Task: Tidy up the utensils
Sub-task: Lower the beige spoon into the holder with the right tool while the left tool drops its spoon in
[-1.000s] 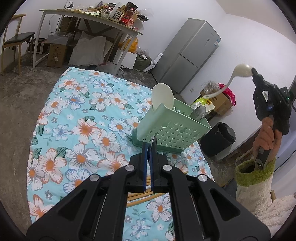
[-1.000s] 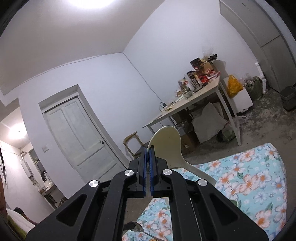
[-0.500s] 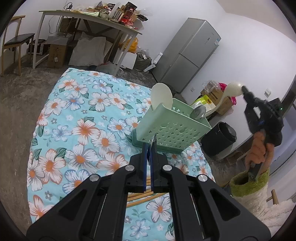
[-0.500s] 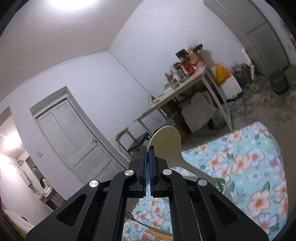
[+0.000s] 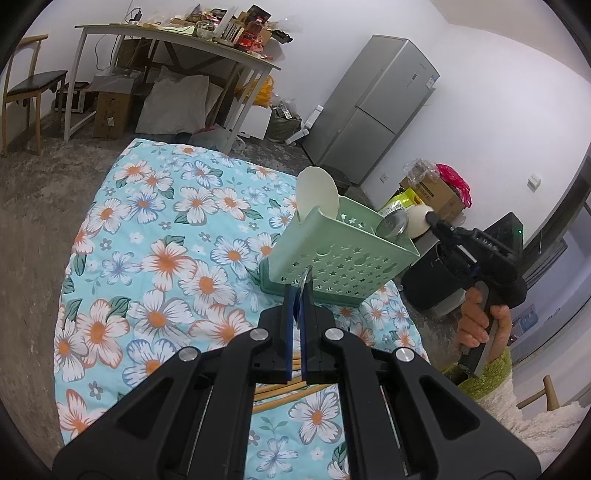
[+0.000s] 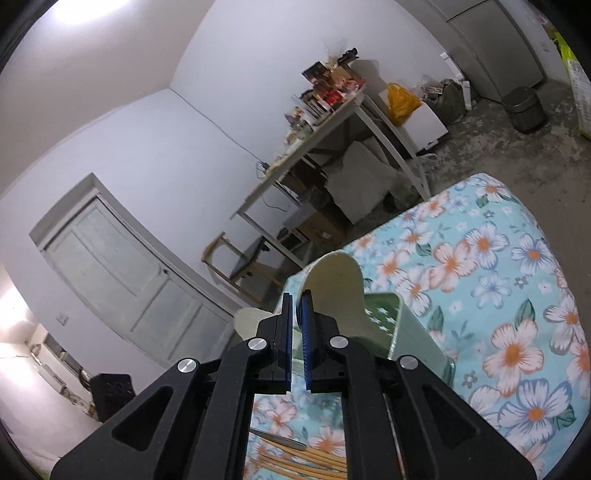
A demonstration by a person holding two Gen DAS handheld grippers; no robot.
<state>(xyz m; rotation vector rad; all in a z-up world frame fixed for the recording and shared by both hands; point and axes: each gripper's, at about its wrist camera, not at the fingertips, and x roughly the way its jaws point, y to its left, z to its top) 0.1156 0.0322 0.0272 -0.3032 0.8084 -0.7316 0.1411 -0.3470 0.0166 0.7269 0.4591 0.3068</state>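
Note:
A pale green perforated utensil holder (image 5: pixel 332 258) stands on the floral cloth (image 5: pixel 166 229). A cream spoon (image 5: pixel 317 192) and a metal spoon (image 5: pixel 395 225) stick out of it. My left gripper (image 5: pixel 297 295) is shut on a thin metal utensil (image 5: pixel 306 282), just in front of the holder. At the holder's right end my right gripper (image 5: pixel 430 218) holds a second cream spoon (image 5: pixel 419 221) by its neck. In the right wrist view that spoon's bowl (image 6: pixel 332 280) rises past the right gripper (image 6: pixel 296 301), and its handle runs down into the holder (image 6: pixel 413 339). The jaws are opening, with the spoon between them.
Wooden chopsticks (image 5: pixel 280 391) lie on the cloth under my left gripper, and they show again as chopsticks (image 6: pixel 295 458) beside a metal handle (image 6: pixel 277 439). A black bin (image 5: pixel 432 280) stands off the table's right edge. A hand (image 5: pixel 476 317) grips the right tool. A cluttered table (image 5: pixel 177 33) and a fridge (image 5: pixel 373 110) stand behind.
My right gripper has come down with the cream spoon from high on the right to the holder's right end. A thin gap now shows between its pads. The left gripper has not moved.

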